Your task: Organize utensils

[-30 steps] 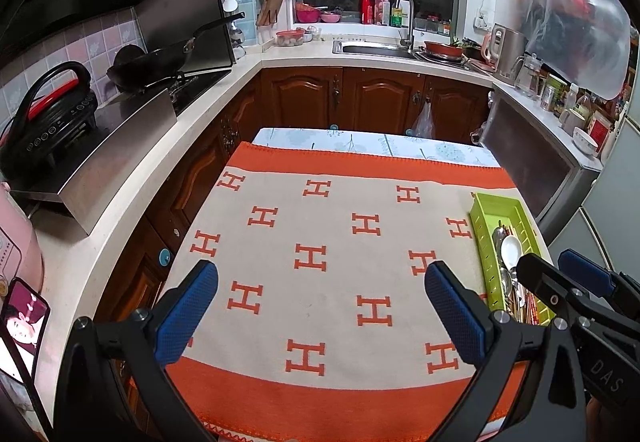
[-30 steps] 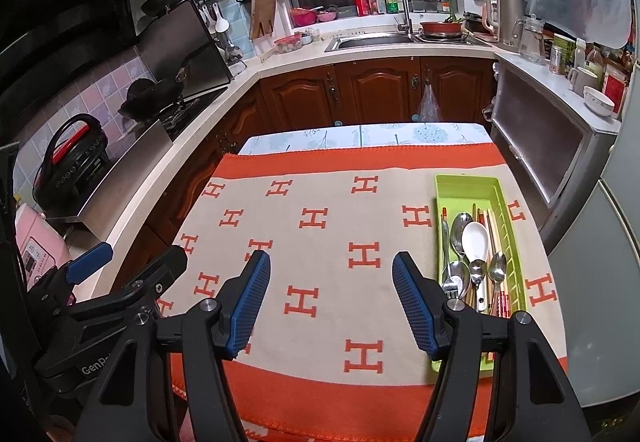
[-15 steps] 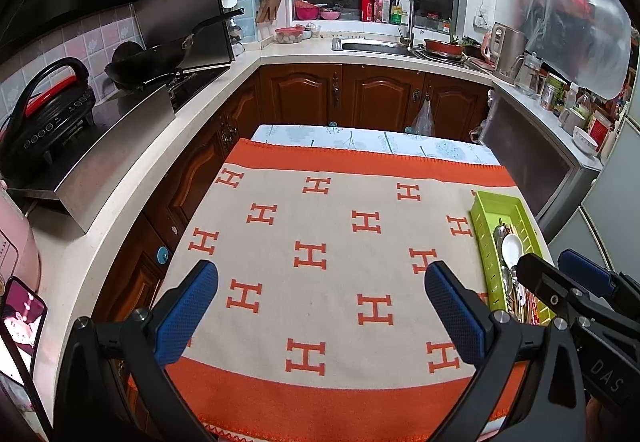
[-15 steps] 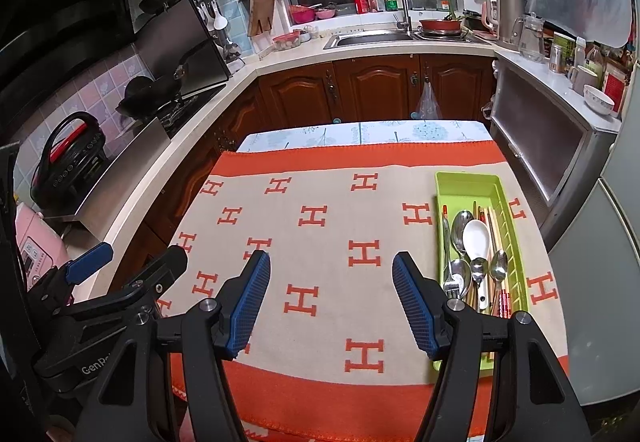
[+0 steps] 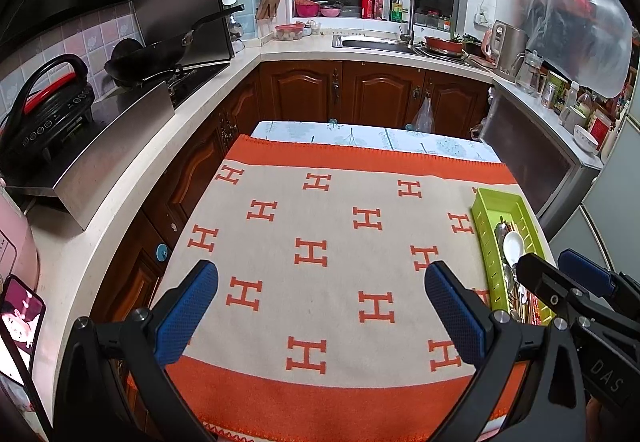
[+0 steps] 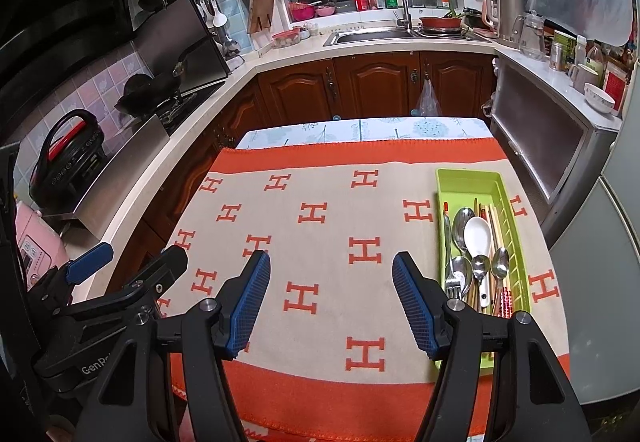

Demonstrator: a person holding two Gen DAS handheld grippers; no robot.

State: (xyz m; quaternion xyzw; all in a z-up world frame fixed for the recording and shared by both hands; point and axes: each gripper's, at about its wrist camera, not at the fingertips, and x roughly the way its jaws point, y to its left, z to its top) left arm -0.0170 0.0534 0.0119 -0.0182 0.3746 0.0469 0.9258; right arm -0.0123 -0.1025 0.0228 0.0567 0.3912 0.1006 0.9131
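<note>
- While both tools hover over the blanket (image 6: 320, 226), the left gripper (image 5: 320, 314) gapes wide, holding nothing.
- The right gripper (image 6: 330, 306) is likewise spread and empty.
- The utensils (image 6: 476, 258) (spoons, a fork, probably chopsticks) lie in the green tray (image 6: 468, 178) at the blanket's right edge.
</note>
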